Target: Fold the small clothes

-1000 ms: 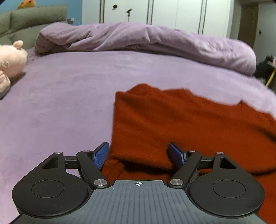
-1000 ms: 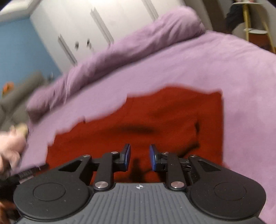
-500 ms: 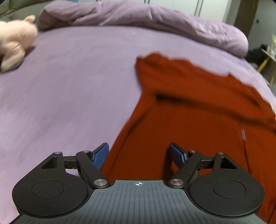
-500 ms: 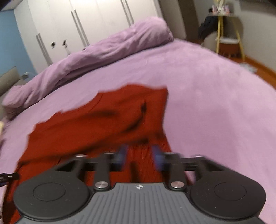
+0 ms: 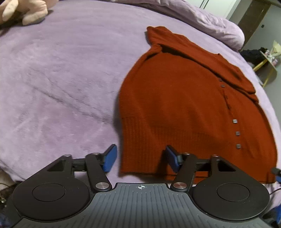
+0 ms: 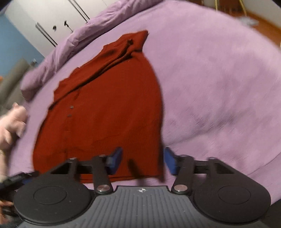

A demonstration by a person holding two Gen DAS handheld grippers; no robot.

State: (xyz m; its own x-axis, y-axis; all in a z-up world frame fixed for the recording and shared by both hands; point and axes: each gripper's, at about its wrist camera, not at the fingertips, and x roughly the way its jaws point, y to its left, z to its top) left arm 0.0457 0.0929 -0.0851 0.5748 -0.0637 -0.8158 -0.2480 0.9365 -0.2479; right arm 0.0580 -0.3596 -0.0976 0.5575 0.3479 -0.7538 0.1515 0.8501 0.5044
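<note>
- Your left gripper and right gripper, fingers apart, straddle the rust cardigan's hem corners.
- Pinch both ribbed corners evenly, then fold toward 12 o'clock.

I am working in a home bedroom. A wide bed under a soft lilac fleece cover fills both my views, with a rumpled lilac duvet bunched along its far edge at about 11 o'clock in the right wrist view. Behind that stand white wardrobe doors with dark knobs against a blue painted wall. A pale pink plush toy lies on the cover at 10 o'clock in the left wrist view, and a yellow-legged side table stands beside the bed at 2 o'clock.
</note>
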